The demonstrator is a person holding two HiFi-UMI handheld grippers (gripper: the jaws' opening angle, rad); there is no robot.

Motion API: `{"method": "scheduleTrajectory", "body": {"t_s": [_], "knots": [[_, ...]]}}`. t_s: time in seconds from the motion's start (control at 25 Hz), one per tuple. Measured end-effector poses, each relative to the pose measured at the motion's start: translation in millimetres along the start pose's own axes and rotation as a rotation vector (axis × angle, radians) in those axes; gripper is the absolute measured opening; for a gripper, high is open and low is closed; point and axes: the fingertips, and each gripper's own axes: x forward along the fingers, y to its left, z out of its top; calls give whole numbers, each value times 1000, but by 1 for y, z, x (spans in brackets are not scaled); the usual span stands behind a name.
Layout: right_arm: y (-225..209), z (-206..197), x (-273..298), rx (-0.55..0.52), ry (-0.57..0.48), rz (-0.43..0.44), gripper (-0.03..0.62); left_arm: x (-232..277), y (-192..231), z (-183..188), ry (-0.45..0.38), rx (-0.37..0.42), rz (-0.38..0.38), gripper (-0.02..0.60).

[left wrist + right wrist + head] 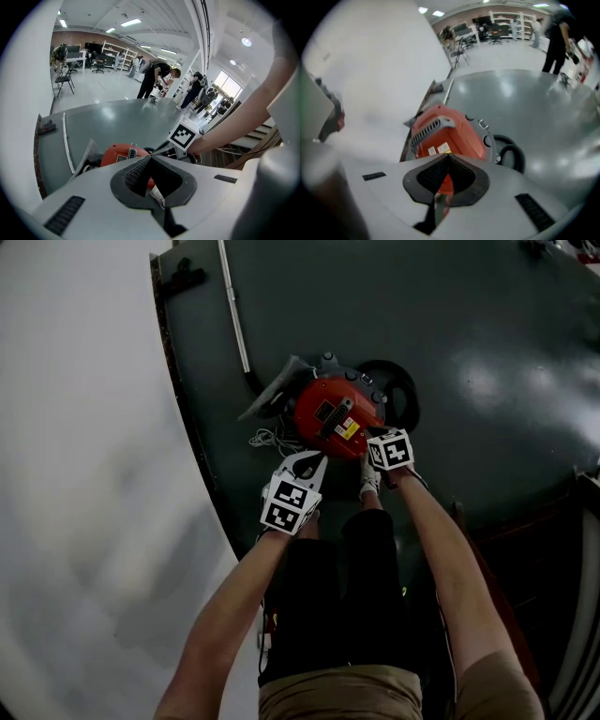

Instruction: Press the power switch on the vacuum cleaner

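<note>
A red vacuum cleaner stands on the dark green floor, just ahead of both grippers. My left gripper hangs at its near left side, jaws closed to a point with nothing between them. In the left gripper view the vacuum cleaner shows right behind the left gripper. My right gripper is at the vacuum's near right edge, under its marker cube. In the right gripper view the right gripper is shut and empty, and the red body with its grey vent fills the space beyond it.
A black hose coils behind the vacuum. A grey nozzle and a white cord lie at its left. A white tube lies further back. Pale floor begins left of the green area. People stand far off.
</note>
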Motion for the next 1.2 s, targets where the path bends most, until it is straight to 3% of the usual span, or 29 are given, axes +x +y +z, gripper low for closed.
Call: {"method": "scheduleTrajectory", "body": {"t_s": [0.08, 0.12, 0.4, 0.48, 0.64, 0.76, 0.92, 1.2], "knots": [[14, 15, -37, 107, -136, 96, 10, -27, -8, 19, -36, 6, 3, 3], [23, 21, -60, 111, -185, 115, 11, -43, -11, 29, -54, 9, 11, 3], [102, 68, -242, -127, -480, 67, 11, -166, -35, 122, -233, 71, 56, 3], [128, 77, -290, -167, -551, 43, 11, -201, -55, 139, -255, 108, 33, 3], [185, 105, -409, -277, -765, -28, 11, -271, -107, 167, -269, 143, -90, 3], [227, 127, -493, -323, -909, -52, 11, -327, -130, 193, -312, 173, -118, 3], [268, 143, -579, -362, -1020, -72, 11, -395, -153, 229, -402, 243, -119, 3], [337, 131, -686, -431, -1115, -94, 12, -502, -201, 256, -530, 345, -140, 3]]}}
